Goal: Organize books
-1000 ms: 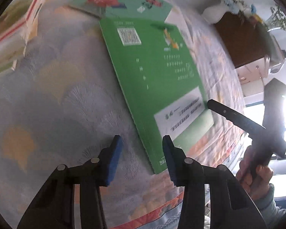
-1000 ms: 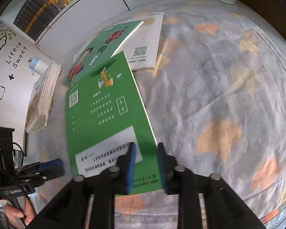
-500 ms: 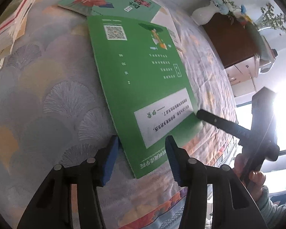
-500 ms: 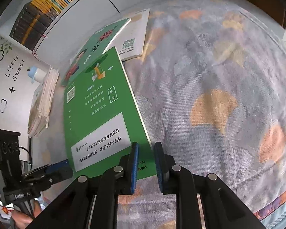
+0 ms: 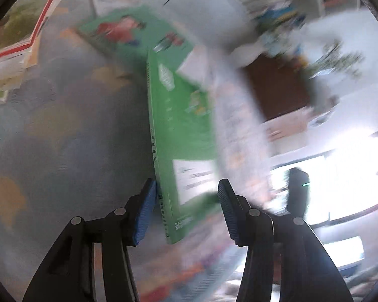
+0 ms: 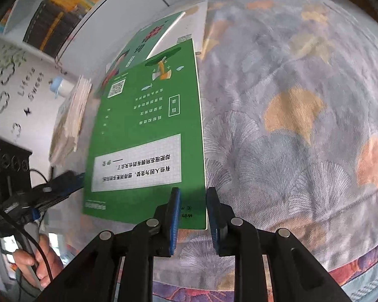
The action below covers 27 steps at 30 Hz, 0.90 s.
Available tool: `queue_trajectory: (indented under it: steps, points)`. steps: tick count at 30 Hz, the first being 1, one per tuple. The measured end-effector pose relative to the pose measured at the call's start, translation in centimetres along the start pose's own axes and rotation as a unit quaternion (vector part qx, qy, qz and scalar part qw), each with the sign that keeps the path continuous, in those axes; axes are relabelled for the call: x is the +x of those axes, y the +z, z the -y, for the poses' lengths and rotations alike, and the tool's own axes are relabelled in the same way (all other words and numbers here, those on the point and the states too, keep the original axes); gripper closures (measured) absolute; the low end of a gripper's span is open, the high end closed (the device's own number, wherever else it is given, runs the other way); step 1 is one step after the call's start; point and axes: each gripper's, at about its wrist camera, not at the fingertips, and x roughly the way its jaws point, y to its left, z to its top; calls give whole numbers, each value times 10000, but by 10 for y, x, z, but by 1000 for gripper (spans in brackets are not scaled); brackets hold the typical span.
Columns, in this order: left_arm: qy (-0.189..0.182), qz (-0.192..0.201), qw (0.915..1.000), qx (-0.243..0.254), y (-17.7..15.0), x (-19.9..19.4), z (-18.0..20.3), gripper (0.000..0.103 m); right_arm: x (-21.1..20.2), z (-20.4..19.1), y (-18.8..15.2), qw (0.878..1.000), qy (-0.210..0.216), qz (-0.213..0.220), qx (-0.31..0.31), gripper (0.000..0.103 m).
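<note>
The left gripper [image 5: 186, 209] has its jaws well apart, and they have just been opening. The near corner of the green book [image 5: 181, 125] stands between them, seen almost edge-on, with its spine just beside the left-hand pad and clear space before the other pad. This view is badly blurred, so actual contact cannot be told. From the right wrist camera the same gripper [image 6: 74, 180] shows at the book's left edge, gripped by a person's hand [image 6: 37, 264].

The green book [image 6: 148, 115] is raised at an angle above the patterned bedspread [image 6: 289, 151], with a shadow under its right side. Its near right corner sits between the narrowly parted jaws of the right gripper [image 6: 193, 214], which have just been opening. One pad overlaps the cover and the other lies just beside the page edge; whether they press on it cannot be told.

A stack of books [image 6: 70, 120] lies at the far left of the bed. Behind the green book lie a second green book [image 6: 131, 50] and a white book [image 6: 196, 22]. A bookshelf [image 6: 50, 12] at the upper left holds rows of dark and yellow volumes.
</note>
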Motion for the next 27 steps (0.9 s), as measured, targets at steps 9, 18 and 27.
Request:
queue_trajectory:
  steps: [9,18,27]
  points:
    - [-14,-117,9996,240,-5,20,16,92,-6,26,-1,9974,537,27,473,82]
    - [-1234,-137,9904,-604,17,12,14,91,-8,73,-2,9685,1726,-163,1789,72]
    - [-1818,-329,9742,-1300,31,23,1,90,-7,109,-11,9024,3328,134,2732,45]
